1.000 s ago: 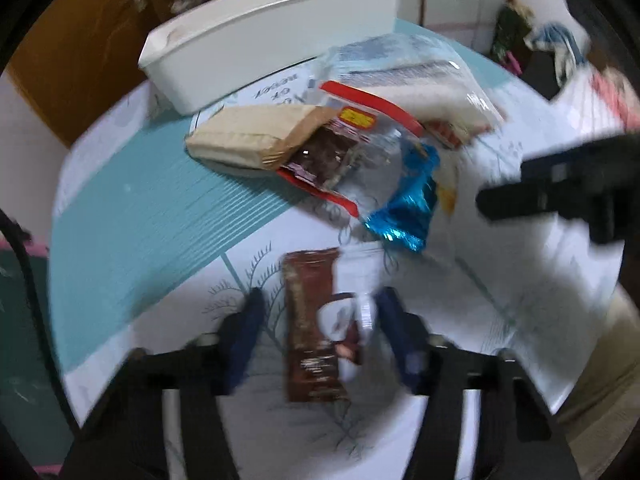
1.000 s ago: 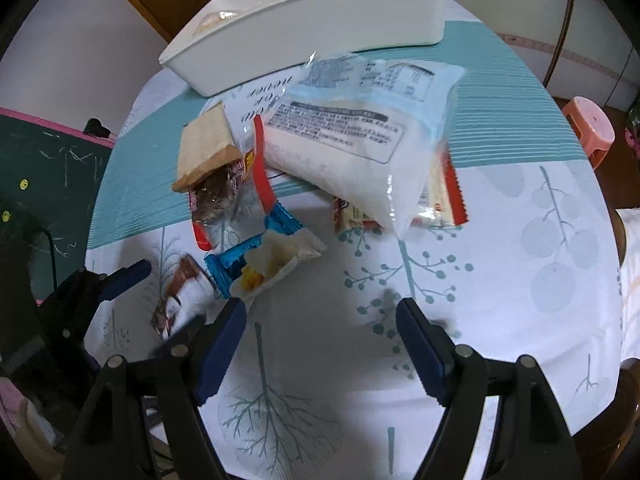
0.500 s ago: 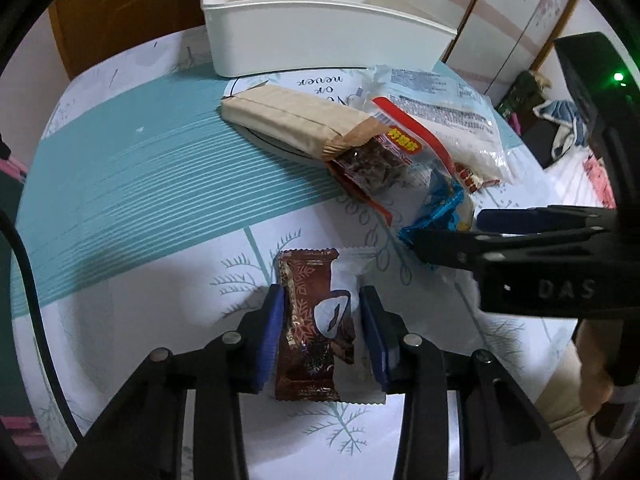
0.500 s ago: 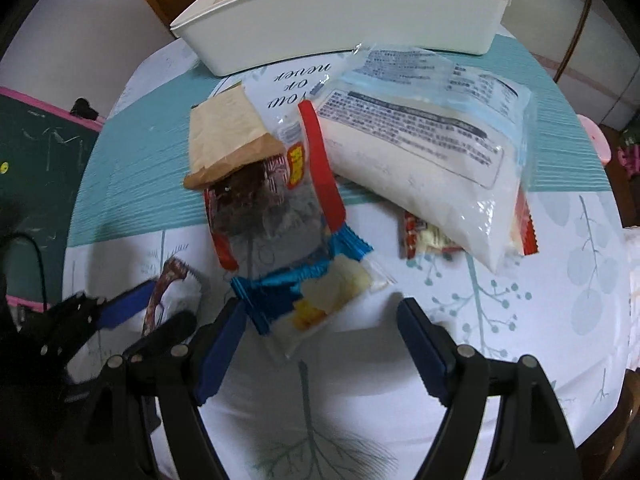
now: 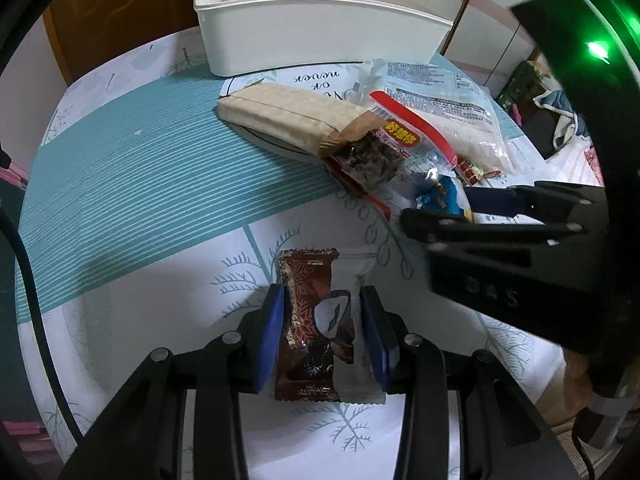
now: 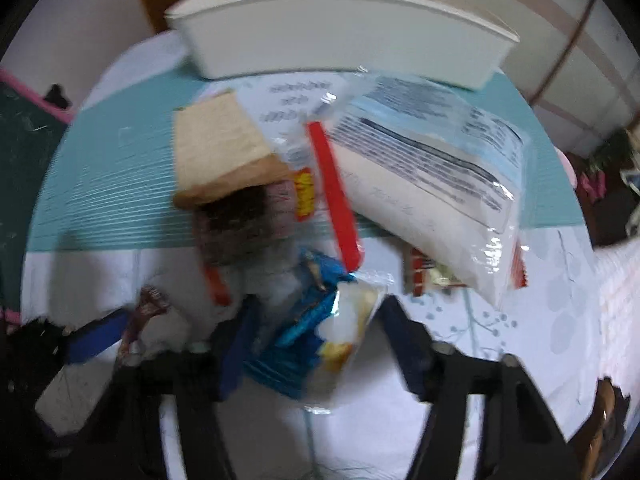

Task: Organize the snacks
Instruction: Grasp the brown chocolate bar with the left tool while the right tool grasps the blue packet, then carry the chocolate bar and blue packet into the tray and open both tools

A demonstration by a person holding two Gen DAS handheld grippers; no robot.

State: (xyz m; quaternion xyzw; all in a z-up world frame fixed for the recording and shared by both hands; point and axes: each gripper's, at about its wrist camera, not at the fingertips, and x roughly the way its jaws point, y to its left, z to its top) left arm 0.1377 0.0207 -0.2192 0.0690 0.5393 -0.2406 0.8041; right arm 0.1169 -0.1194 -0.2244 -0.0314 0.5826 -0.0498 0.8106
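Observation:
My left gripper [image 5: 322,328] is shut on a brown chocolate snack packet [image 5: 310,320] that lies on the table. My right gripper [image 6: 316,328] is open around a blue-and-white snack packet [image 6: 316,332]; both also show at the right of the left wrist view, the packet [image 5: 440,196] between the black fingers [image 5: 480,224]. A white bin [image 5: 316,36] stands at the far side, also in the right wrist view [image 6: 340,36]. The right wrist view is blurred.
A beige paper bag [image 5: 288,114], a clear red-trimmed bag of dark snacks [image 5: 376,156] and a large white bag [image 6: 432,184] lie in a pile before the bin. A small red packet [image 6: 424,276] peeks from under the white bag. The round table has a teal stripe [image 5: 140,192].
My left gripper has closed onto the brown packet. My right gripper has moved forward so the blue-and-white packet lies between its open fingers.

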